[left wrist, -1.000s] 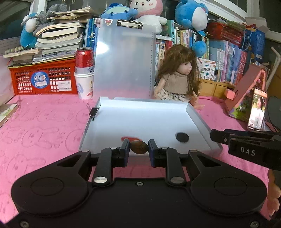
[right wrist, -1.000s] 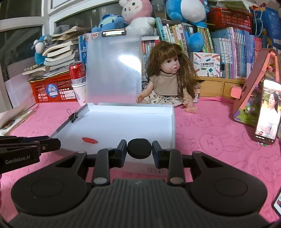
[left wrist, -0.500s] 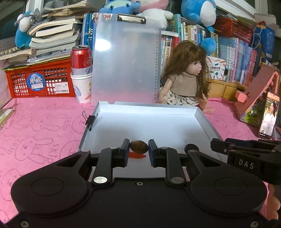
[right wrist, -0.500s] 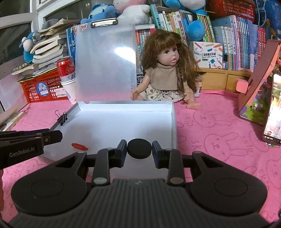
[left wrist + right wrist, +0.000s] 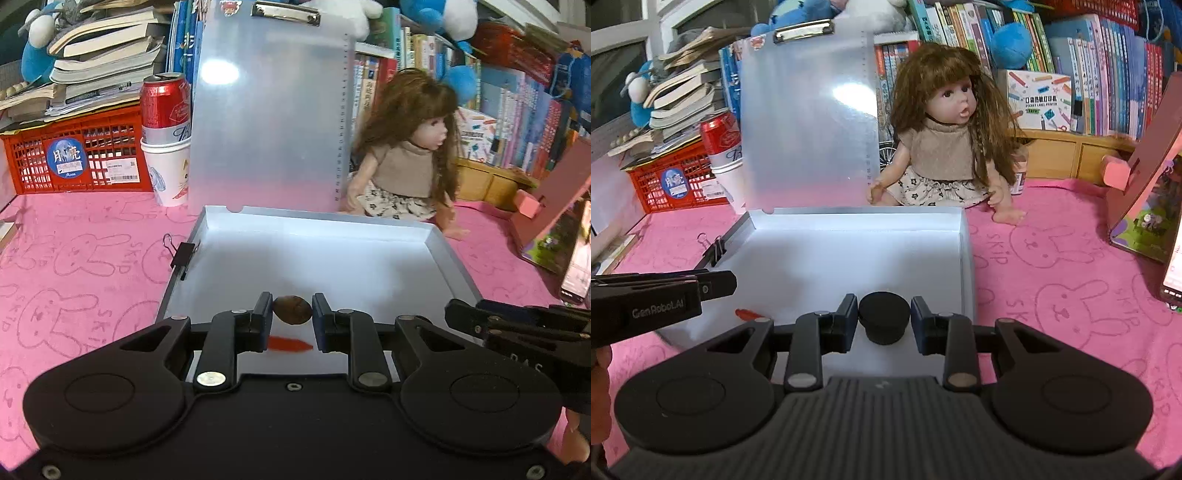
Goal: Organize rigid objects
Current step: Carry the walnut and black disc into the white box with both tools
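Note:
My left gripper (image 5: 292,314) is shut on a small brown oval stone (image 5: 292,309) and holds it above the near end of the shallow white tray (image 5: 447,254). A small red piece (image 5: 290,344) lies on the tray floor below it. My right gripper (image 5: 884,319) is shut on a black round cap (image 5: 884,317) and holds it over the tray's near right part (image 5: 966,258). The red piece (image 5: 750,314) shows to its left, beside the left gripper's finger (image 5: 665,291). The right gripper's fingers (image 5: 517,321) show at the tray's right edge.
A doll (image 5: 406,155) sits behind the tray, next to an upright translucent clipboard (image 5: 269,110). A red can in a paper cup (image 5: 166,129) and a red basket (image 5: 74,158) stand at the back left. A binder clip (image 5: 183,254) grips the tray's left rim. A phone (image 5: 1174,266) stands at right.
Both grippers have pulled back and risen with their objects. The red piece now lies under the left gripper, and the black cap no longer shows in the left view.

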Available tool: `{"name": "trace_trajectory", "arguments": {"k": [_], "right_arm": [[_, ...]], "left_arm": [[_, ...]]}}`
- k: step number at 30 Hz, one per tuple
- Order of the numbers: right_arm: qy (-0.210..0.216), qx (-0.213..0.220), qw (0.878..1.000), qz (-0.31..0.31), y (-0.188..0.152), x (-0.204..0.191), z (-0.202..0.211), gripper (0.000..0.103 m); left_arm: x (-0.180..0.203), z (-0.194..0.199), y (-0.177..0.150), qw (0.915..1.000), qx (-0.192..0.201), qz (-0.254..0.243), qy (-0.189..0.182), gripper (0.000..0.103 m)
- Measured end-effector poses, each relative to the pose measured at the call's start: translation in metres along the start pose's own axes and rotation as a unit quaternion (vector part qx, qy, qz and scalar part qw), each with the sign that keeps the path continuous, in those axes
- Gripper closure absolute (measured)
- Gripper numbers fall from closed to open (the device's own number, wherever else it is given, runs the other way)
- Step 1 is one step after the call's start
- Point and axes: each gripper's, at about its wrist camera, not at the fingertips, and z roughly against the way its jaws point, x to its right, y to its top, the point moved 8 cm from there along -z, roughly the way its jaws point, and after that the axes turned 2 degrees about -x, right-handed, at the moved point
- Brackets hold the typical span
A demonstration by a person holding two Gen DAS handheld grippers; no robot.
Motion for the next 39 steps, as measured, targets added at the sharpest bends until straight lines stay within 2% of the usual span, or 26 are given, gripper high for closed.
{"name": "trace_trajectory", "arguments": {"k": [23,39], "right_arm": [[-0.010,-0.030,0.999,-0.010,0.008,0.005,-0.050,0.067],[-0.019,-0.046,0.999,-0.007,0.002,0.004,-0.071,0.067]], "left_arm": [[-0.011,-0.063,0.004,0.9992,-0.036,0.011,0.013,0.081],[-0.008,-0.081,-0.004,0.9988,-0.047,0.001,0.014,0.081]]}}
